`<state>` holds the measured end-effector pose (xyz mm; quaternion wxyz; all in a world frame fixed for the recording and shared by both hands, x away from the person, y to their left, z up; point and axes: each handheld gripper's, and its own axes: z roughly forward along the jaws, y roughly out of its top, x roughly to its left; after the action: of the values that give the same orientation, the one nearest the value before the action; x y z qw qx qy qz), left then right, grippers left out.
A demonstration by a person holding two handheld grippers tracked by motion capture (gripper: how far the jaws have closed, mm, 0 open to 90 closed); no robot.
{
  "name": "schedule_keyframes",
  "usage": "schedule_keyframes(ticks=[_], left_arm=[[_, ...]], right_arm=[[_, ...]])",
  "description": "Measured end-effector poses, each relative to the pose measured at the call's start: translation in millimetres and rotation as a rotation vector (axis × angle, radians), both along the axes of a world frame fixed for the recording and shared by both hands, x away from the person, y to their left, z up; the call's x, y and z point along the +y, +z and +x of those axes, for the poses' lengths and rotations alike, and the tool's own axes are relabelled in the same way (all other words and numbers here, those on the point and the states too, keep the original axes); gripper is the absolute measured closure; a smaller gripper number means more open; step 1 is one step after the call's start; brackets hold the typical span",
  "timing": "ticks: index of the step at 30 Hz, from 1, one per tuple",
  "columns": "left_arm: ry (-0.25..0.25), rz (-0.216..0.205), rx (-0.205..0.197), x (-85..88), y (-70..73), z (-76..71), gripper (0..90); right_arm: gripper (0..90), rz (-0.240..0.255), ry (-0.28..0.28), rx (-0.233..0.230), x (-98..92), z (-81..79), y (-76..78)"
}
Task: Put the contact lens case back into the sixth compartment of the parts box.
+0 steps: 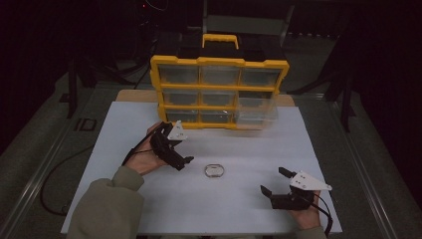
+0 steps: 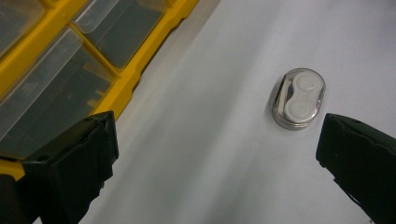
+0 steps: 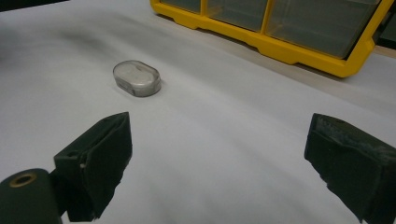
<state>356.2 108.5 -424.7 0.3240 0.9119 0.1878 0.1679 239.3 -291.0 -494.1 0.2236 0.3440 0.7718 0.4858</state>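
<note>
- Left gripper (image 1: 183,162) sits at the left of the white board (image 1: 249,204), gripped by the left hand (image 1: 144,158); from above it is a dark lump and its jaws are hard to separate, but its own view shows them spread wide with bare board between them and nothing held.
- From that gripper's view the small oval case (image 2: 299,98) lies flat on the board ahead, near the right-hand jaw yet clear of it. Through its clear lid a white two-lobed shape can be seen; the high view gives no more than a pale ring (image 1: 214,170).
- Behind it stands the yellow organiser (image 1: 219,92), upright at the far edge of the board, with a handle on top. Its clear drawer fronts are dim and what they hold cannot be made out. The lower right drawer (image 1: 256,110) looks smeared in the high view; whether it is pulled out is unclear.
- Both gripper views cut the organiser off at the frame edge (image 2: 70,60) (image 3: 299,28).
- Right gripper (image 1: 273,180) rests near the front right of the board in the right hand (image 1: 304,213), jaws wide apart and empty; the case (image 3: 137,78) lies well ahead of it, off to its left-hand jaw's side.
</note>
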Motion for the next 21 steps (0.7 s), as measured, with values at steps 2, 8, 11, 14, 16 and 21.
schedule_keyframes(ticks=[2,8,11,14,16,21], left_arm=[[-0.005,0.008,0.007,-3.1,-1.1,1.7,0.0],[-0.012,0.027,0.024,-10.3,-2.8,5.7,0.0],[-0.018,0.036,0.029,-13.6,-3.8,7.5,0.0],[-0.023,0.040,0.033,-16.8,-5.2,8.9,0.0],[-0.026,0.045,0.041,-19.2,-6.4,9.7,0.0],[-0.034,0.071,0.052,-25.5,-10.5,11.6,0.0]], right_arm=[[7.6,0.002,0.000,-0.001,-0.1,-0.1,0.2],[7.6,0.003,0.005,-0.001,-0.4,0.0,0.0],[7.6,0.003,0.007,0.001,-0.4,0.1,-0.1],[7.7,0.002,0.009,0.003,-0.1,0.4,-0.5],[7.6,-0.001,0.010,0.004,0.3,0.5,-0.7],[7.7,0.001,0.007,0.003,-0.6,0.2,-0.3]])
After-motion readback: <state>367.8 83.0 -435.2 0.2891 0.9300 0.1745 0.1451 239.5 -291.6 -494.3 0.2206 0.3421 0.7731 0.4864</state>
